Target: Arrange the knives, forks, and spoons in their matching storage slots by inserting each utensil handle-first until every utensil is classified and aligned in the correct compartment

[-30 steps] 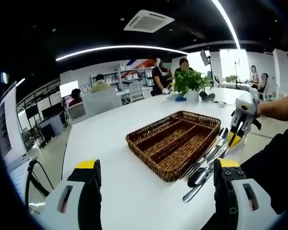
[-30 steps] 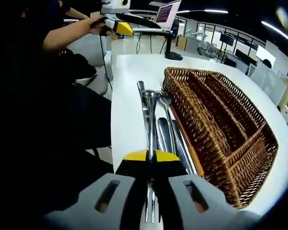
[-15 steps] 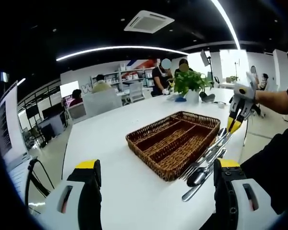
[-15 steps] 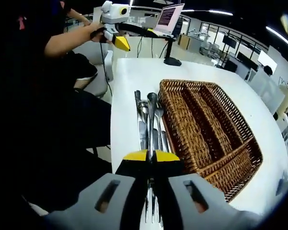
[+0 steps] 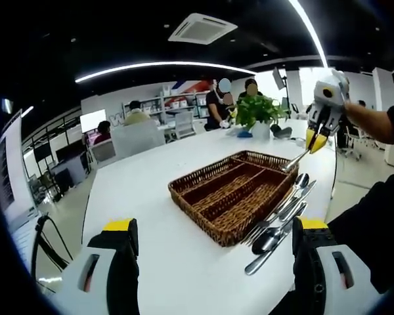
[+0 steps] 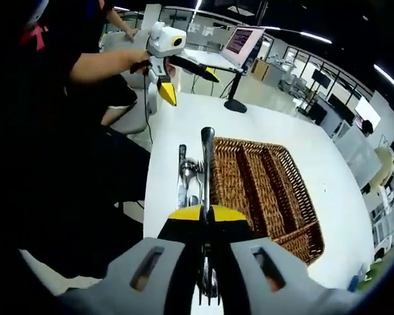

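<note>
One fork (image 6: 207,157) pinched in the right gripper (image 6: 207,211), lifted above the counter (image 5: 151,197), long axis running straight ahead, handle forward. Left gripper (image 5: 213,230) spread, holding nothing. More cutlery (image 5: 279,213) lying beside the basket (image 5: 230,193).

White tool (image 6: 205,216) bodies, black jaws with yellow tips; person's dark sleeve (image 6: 46,39).

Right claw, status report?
Right claw shut on a fork, lifted above the pile. Left claw open, idle. Basket compartments bare, nothing in the way.
</note>
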The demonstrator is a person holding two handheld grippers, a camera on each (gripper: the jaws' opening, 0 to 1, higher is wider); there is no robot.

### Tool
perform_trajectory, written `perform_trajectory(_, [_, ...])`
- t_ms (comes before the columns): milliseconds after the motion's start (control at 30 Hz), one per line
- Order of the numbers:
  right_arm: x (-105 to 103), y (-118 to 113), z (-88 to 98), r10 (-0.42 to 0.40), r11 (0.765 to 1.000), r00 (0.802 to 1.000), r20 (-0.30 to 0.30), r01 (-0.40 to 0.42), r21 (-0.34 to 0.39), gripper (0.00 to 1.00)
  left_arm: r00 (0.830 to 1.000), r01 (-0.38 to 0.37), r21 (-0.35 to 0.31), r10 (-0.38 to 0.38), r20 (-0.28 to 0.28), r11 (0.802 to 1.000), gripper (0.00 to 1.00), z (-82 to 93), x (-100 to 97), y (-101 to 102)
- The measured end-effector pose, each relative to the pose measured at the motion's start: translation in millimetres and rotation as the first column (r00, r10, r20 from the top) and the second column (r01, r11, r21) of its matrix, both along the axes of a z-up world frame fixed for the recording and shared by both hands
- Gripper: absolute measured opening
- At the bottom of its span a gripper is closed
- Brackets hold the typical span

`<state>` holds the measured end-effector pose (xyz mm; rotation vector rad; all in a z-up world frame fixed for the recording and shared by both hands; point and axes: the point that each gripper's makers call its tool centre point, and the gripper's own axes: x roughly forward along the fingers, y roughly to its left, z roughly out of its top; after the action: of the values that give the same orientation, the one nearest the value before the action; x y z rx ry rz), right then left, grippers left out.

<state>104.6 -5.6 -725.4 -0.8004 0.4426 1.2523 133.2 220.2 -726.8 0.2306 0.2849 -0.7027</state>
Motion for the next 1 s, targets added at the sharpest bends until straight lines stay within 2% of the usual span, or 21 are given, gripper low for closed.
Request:
perform_trajectory(367, [5,3,23.6,0.026,1.0,0.997,0.069,-0.026,0.001,0.0,1.0,-0.008,-0.002,0.008,0.002,1.0,1.0,2.7,-2.0,-1])
perform_trajectory(1000, [14,3,35.9,0.046,0.999,0.99,0.133,-0.045,-0.01,0.0,1.0,-0.008,0.018,0.008,0.016,1.0,1.0,9.1,-7.6,-4])
